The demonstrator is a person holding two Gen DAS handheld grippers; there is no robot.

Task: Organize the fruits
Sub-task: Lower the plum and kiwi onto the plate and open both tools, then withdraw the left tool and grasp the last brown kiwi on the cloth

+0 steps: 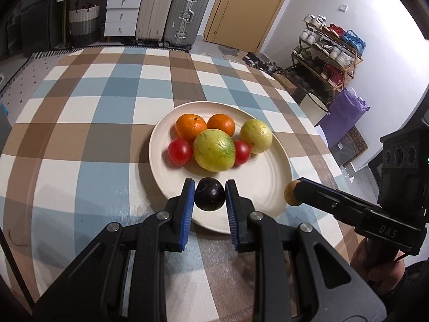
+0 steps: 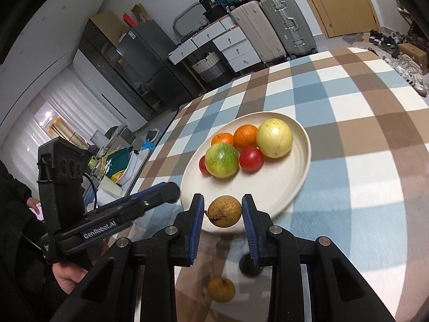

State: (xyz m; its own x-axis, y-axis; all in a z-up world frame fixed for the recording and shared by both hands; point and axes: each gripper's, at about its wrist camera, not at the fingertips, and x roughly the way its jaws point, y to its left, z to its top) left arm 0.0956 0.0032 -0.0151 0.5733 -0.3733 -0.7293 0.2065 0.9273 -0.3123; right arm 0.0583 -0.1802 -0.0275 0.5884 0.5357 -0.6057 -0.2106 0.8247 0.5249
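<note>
A cream plate [image 1: 268,185] [image 2: 295,177] on the checked tablecloth holds two oranges [image 1: 191,126], two red tomatoes [image 1: 180,152] and two yellow-green fruits [image 1: 214,150] [image 2: 222,160]. My left gripper [image 1: 209,193] is shut on a dark plum [image 1: 209,193] over the plate's near rim. My right gripper [image 2: 224,212] is shut on a small brown-yellow fruit [image 2: 224,212], just above the plate's near edge; it also shows in the left wrist view [image 1: 290,193].
On the table below the right gripper lie another small brown fruit [image 2: 221,289] and a dark fruit [image 2: 248,267]. Suitcases [image 1: 171,13], drawers and a shoe rack [image 1: 329,56] stand beyond the table.
</note>
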